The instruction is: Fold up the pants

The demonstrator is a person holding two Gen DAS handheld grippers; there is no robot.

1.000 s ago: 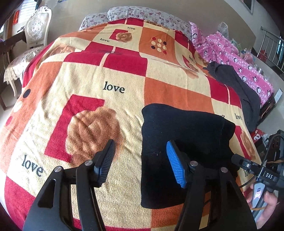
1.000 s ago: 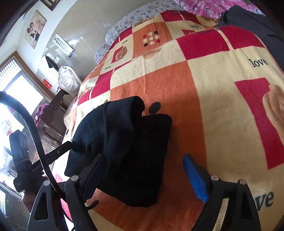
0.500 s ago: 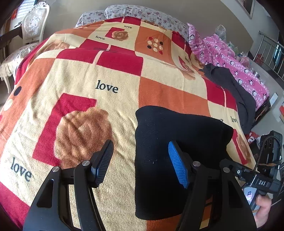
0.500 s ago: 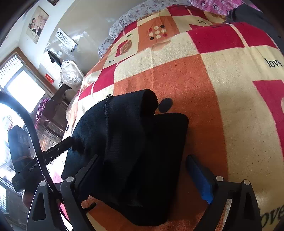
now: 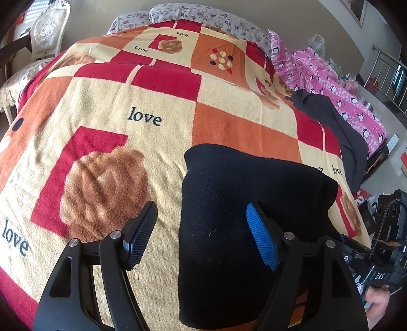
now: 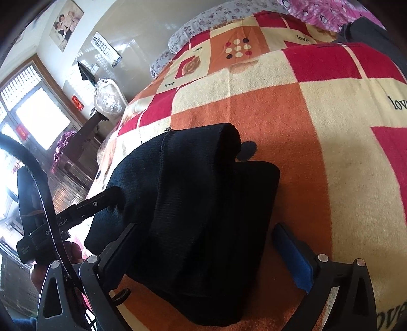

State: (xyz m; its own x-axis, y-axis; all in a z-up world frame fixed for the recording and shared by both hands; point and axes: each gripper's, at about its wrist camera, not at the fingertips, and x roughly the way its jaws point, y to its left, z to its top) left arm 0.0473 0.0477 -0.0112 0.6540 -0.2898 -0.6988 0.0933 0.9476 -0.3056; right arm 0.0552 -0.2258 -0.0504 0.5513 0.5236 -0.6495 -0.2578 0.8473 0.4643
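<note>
The black pants (image 5: 244, 203) lie folded into a thick rectangle on the checked blanket (image 5: 127, 107). My left gripper (image 5: 203, 234) is open, its fingers astride the bundle's left edge: one finger over the blanket, the blue-padded one over the cloth. In the right wrist view the pants (image 6: 203, 203) fill the middle, with a raised fold at the far end. My right gripper (image 6: 211, 257) is open and close over the bundle's near end. The other gripper's black finger (image 6: 99, 201) touches the bundle's left side.
A dark grey garment (image 5: 338, 127) and a pink penguin-print cloth (image 5: 330, 76) lie along the bed's right side. Floral pillows (image 5: 203, 15) are at the head. A white chair (image 5: 45, 33) stands at the left. The bed's edge runs close below both grippers.
Both grippers have moved closer to the folded pants, which now look larger in both views. Both stay open. The bundle keeps its shape.
</note>
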